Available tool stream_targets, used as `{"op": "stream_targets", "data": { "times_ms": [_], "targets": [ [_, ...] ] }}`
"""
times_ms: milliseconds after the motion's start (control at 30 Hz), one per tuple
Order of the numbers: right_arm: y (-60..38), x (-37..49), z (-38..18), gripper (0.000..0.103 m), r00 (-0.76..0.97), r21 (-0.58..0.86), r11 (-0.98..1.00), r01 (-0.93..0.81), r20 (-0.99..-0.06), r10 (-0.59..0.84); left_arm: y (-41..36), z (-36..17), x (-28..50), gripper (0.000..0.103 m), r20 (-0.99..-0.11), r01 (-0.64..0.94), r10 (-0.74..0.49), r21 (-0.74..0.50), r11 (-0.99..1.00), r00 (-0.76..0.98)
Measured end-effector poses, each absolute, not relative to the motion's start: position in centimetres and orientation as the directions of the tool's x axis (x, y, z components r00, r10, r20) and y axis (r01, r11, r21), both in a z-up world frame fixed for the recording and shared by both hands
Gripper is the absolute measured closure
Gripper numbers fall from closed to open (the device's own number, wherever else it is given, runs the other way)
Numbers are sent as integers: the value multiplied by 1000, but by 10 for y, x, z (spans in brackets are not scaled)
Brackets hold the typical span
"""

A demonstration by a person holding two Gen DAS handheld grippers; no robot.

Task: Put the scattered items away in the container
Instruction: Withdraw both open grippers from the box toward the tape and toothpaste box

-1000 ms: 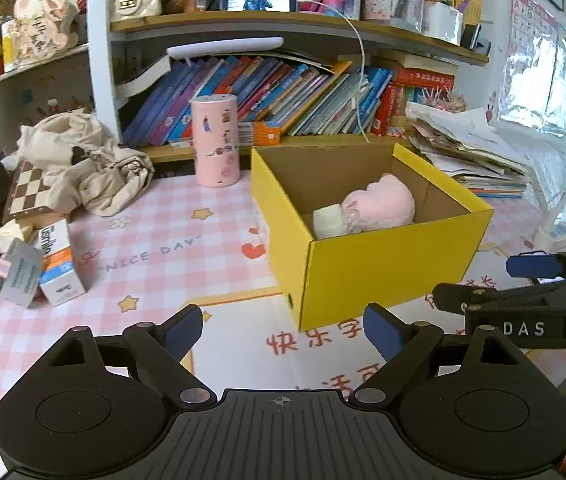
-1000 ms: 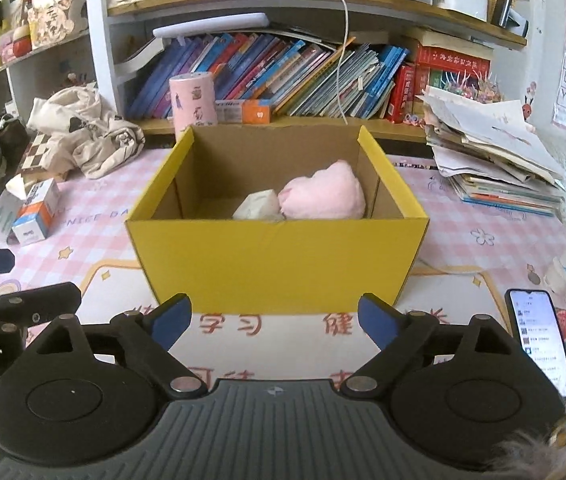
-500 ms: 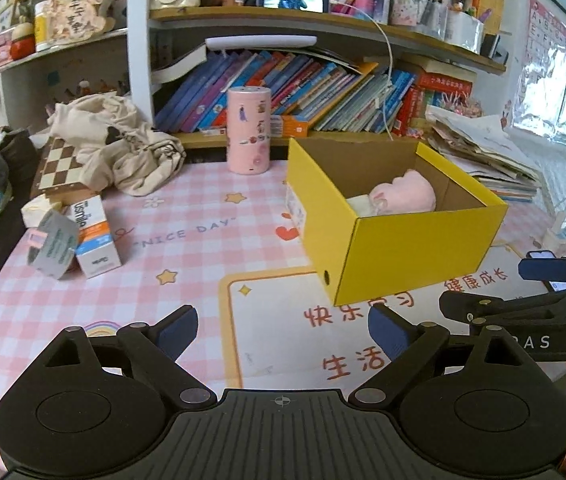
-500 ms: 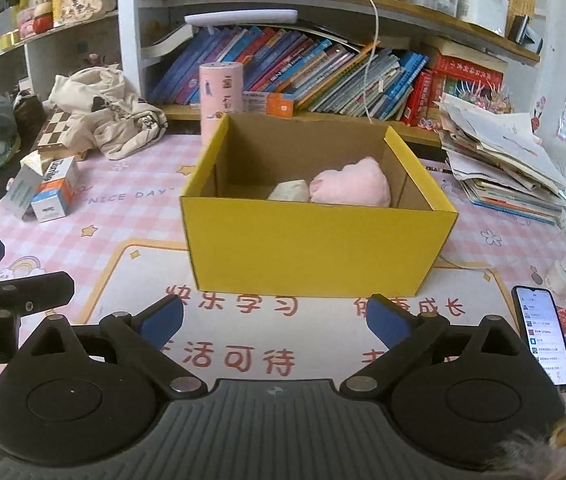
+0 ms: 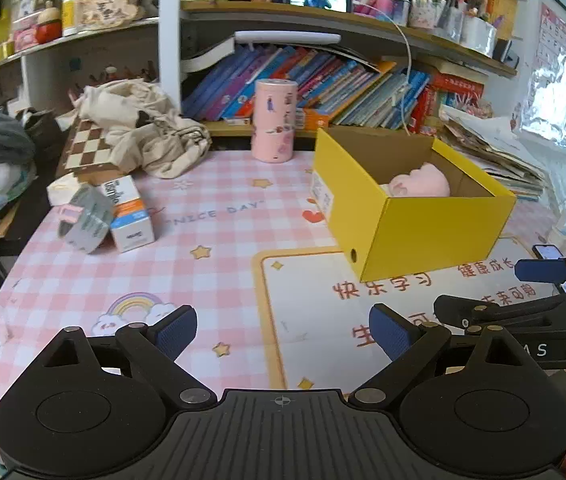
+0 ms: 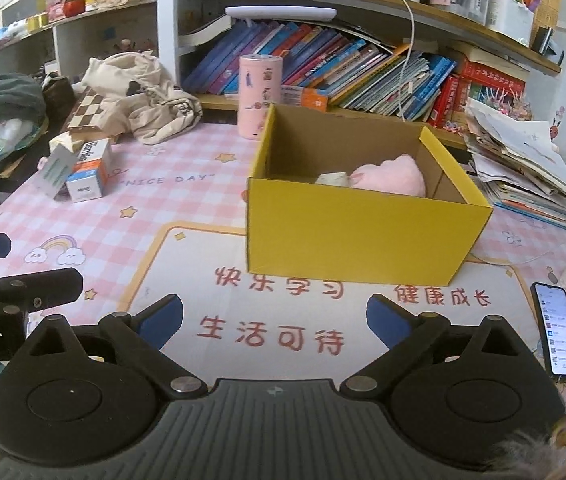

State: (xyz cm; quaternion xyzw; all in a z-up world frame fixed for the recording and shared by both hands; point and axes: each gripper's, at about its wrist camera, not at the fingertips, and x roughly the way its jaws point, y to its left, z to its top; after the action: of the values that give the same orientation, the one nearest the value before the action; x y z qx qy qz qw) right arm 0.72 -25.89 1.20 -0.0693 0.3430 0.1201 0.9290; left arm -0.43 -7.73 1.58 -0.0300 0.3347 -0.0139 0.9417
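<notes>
An open yellow cardboard box (image 5: 435, 228) (image 6: 363, 236) stands on the pink checked tablecloth. Inside it lie a pink plush toy (image 5: 419, 184) (image 6: 391, 178) and a small white item (image 6: 333, 178). At the table's left lie an orange-and-white medicine box (image 5: 129, 214) (image 6: 89, 172) and a grey pack (image 5: 83, 220) (image 6: 55, 170). My left gripper (image 5: 283, 332) is open and holds nothing, short of the box and to its left. My right gripper (image 6: 275, 318) is open and holds nothing, in front of the box.
A pink cylinder (image 5: 275, 120) stands behind the box near the bookshelf. A chessboard (image 5: 87, 152) and crumpled beige cloth (image 5: 143, 128) sit at the back left. A phone (image 6: 557, 328) lies at the right edge, a paper stack (image 6: 523, 164) beyond it.
Both grippers have drawn back from the yellow box, which now looks smaller and farther. More of the table's left side with the medicine box has come into view.
</notes>
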Motion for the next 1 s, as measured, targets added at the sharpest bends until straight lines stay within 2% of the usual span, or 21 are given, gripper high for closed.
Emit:
{"op": "stream_targets", "data": {
  "times_ms": [1000],
  "targets": [
    [-177, -14, 13, 3, 698, -79, 894, -441, -657, 286, -5, 15, -48, 8, -625, -164, 67, -99, 981, 778]
  ]
}}
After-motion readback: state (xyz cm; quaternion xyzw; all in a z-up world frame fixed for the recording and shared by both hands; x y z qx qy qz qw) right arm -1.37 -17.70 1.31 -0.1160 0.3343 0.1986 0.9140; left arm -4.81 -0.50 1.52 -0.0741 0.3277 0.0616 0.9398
